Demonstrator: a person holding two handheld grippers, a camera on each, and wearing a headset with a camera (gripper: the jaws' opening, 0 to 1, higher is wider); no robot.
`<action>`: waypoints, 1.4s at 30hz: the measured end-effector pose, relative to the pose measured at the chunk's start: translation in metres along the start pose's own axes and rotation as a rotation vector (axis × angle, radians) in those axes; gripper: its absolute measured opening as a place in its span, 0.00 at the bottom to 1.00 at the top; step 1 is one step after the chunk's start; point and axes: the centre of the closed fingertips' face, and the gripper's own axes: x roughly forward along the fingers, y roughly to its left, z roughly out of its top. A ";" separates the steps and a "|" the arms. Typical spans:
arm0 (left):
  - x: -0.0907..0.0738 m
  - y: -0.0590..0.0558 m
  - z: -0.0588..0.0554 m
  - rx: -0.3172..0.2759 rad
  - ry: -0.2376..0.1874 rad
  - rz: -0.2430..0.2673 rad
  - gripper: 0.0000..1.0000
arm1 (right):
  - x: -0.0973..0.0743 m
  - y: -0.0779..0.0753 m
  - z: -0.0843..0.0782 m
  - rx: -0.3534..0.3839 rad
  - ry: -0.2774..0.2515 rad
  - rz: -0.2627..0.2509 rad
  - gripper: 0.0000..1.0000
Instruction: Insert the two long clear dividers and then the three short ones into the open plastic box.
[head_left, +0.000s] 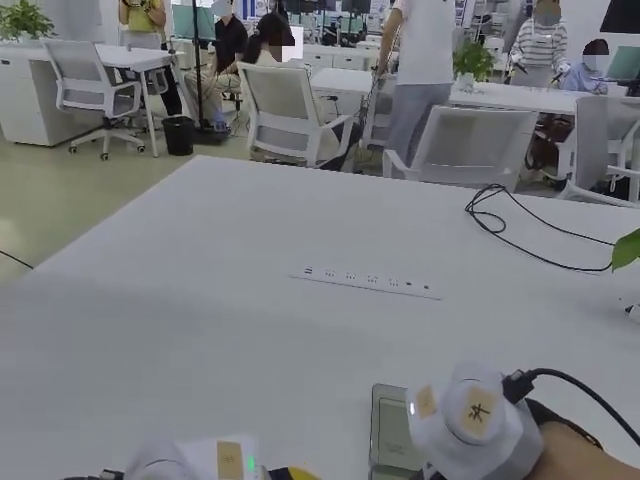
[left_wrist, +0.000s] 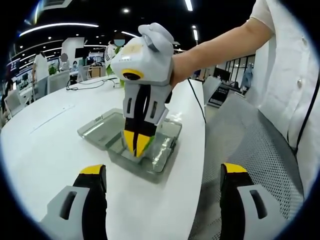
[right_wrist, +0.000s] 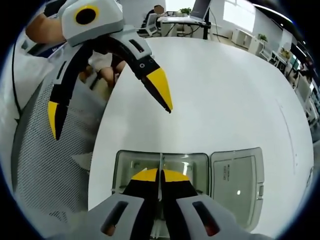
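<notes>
**Clear divider goes down into open box at table's edge**

The box (right_wrist: 118, 172) sits open near my edge of the table (right_wrist: 225, 90). Its lid (right_wrist: 235, 190) lies flat beside the base, so nothing blocks the way in from above. A thin clear line runs from the far wall to my right gripper (right_wrist: 160, 175), and I take it for a divider (right_wrist: 160, 161) seen edge-on. That gripper points straight down into the base. Its jaws are pressed together on the strip's top edge, as far as so clear a piece lets me judge. Held upright like this, the strip's ends can meet the walls squarely. Whether it is a long or a short one, and whether its ends are seated, I cannot tell. Glare on the plastic also hides how many are already in.

My left gripper (right_wrist: 106, 105) hangs out over the table's edge, apart from the box, its jaws spread wide and holding nothing. I judge it is kept there to stay clear of the work, yet near enough to steady the base should it slide. The next move, I think, calls for a level push down, since a tilted strip could jam or bow. Beyond the table, the head view takes in chairs (head_left: 290, 110) and people (head_left: 425, 60) in an office.
</notes>
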 end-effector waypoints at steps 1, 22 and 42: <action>0.000 0.000 0.000 0.000 -0.001 0.000 0.97 | 0.000 0.000 0.000 -0.001 0.001 0.000 0.03; -0.003 0.002 0.000 -0.011 -0.006 0.013 0.97 | -0.040 -0.001 0.017 0.110 -0.163 -0.020 0.24; -0.004 0.003 0.004 0.000 -0.010 0.020 0.99 | -0.089 0.012 -0.018 0.154 -0.204 -0.071 0.49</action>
